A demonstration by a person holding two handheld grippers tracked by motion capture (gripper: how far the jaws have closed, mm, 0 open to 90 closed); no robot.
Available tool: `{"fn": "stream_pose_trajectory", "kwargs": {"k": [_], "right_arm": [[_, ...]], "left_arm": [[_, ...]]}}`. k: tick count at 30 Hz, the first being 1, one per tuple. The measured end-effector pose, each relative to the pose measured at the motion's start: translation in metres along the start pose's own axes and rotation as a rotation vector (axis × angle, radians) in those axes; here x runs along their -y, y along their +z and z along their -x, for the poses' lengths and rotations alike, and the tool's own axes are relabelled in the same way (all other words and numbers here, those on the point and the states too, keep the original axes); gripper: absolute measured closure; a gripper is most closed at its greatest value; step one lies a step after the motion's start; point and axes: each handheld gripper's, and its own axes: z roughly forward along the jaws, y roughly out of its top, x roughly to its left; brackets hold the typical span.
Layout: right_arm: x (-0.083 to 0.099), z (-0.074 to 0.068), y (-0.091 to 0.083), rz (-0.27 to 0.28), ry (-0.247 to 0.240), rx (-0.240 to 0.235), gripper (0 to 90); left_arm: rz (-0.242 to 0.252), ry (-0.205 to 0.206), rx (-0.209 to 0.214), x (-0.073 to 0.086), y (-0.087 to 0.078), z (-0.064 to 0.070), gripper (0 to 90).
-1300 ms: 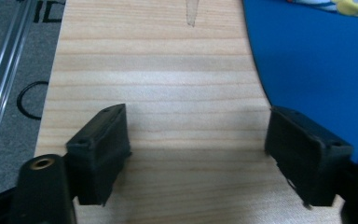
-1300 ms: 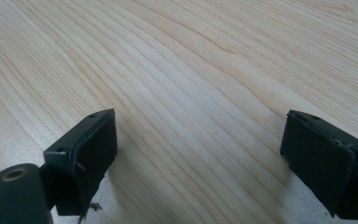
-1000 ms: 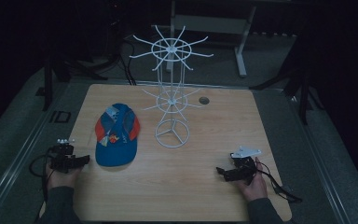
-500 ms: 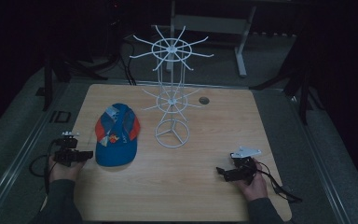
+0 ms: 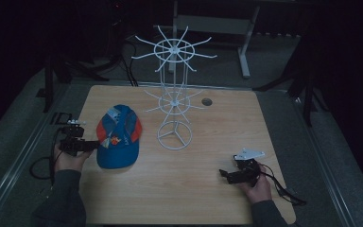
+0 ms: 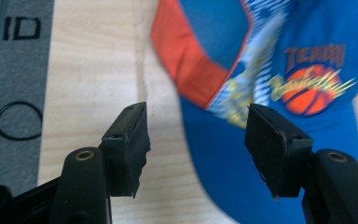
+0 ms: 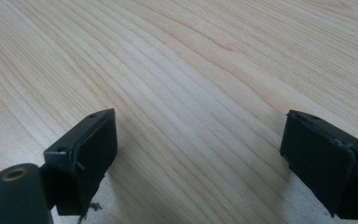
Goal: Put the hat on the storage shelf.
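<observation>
Plenty of bare table (image 5: 208, 189) lower centre. Blue-and-orange cap (image 5: 118, 137) left of centre beside the white wire rack (image 5: 174, 109), near the left edge. Left gripper (image 6: 196, 135) wide open, holding nothing, probably just short of the cap's brim. Right gripper (image 7: 200, 154) lower right, gaping, empty too.

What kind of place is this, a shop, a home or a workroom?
Probably a workroom or lab set up for recording, not a shop. A bare wooden table stands in a dark room, holding just a cap and a white wire display rack. A person holds the cabled left gripper and right gripper.
</observation>
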Motion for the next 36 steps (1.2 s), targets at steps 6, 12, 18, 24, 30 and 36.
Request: {"fn": "stream_pose_trajectory", "kwargs": {"k": [6,12,18,24,30,36], "right_arm": [[0.0,0.0,0.0,-0.001,-0.002,0.001,10.6],[0.0,0.0,0.0,0.0,-0.001,0.0,10.7],[0.0,0.0,0.0,0.0,-0.002,0.0,10.7],[0.001,0.0,-0.001,0.001,-0.002,-0.001,10.7],[0.001,0.0,-0.001,0.001,-0.002,-0.001,10.7],[0.001,0.0,-0.001,0.001,-0.002,-0.001,10.6]], "left_arm": [[0.023,0.0,0.01,-0.013,-0.001,0.004,39.8],[0.046,-0.022,0.019,-0.027,0.002,0.004,39.6],[0.06,-0.019,0.02,-0.04,0.006,0.006,39.3],[0.062,-0.041,0.041,-0.051,0.013,0.007,39.0],[0.086,-0.056,0.051,-0.061,0.019,0.006,38.9],[0.108,-0.062,0.061,-0.07,0.021,0.002,38.9]]}}
